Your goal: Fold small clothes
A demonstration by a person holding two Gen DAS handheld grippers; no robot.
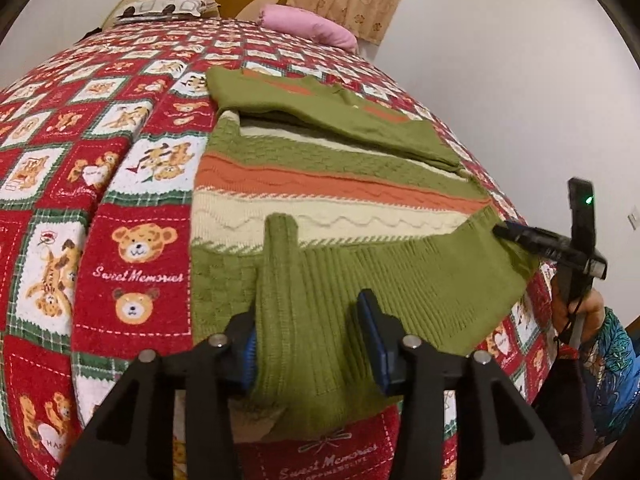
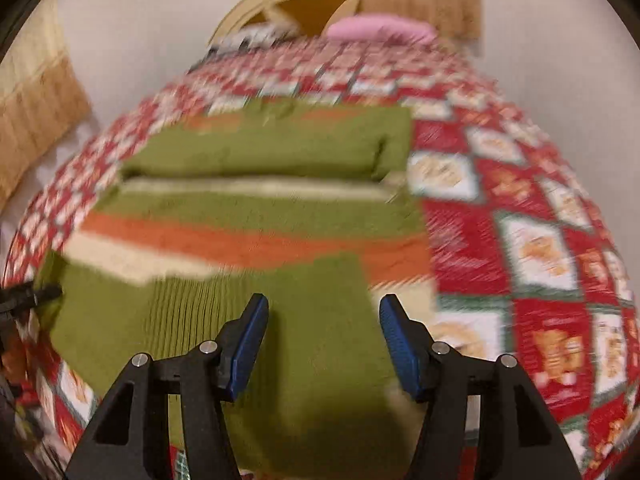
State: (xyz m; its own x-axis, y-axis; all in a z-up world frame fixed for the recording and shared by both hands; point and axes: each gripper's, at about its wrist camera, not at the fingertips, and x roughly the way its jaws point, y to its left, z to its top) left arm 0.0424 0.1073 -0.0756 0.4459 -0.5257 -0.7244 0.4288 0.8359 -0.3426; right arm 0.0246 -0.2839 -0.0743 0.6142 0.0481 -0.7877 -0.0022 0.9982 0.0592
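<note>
Sweater (image 1: 328,184), striped green, orange and cream, lies mid-frame on the bed (image 1: 132,184), sleeves folded across its upper part and hem raised, final fold outstanding; left gripper (image 1: 308,340) and right gripper (image 2: 324,344) both wide, gripping nothing.

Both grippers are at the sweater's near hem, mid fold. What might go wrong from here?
1. The left gripper has open jaws around a raised ridge of the sweater; closing may pinch only part of the hem.
2. The right gripper is also open and its view is blurred, so the sides may lift unevenly.
3. The sleeves folded across the top could slide loose.
</note>
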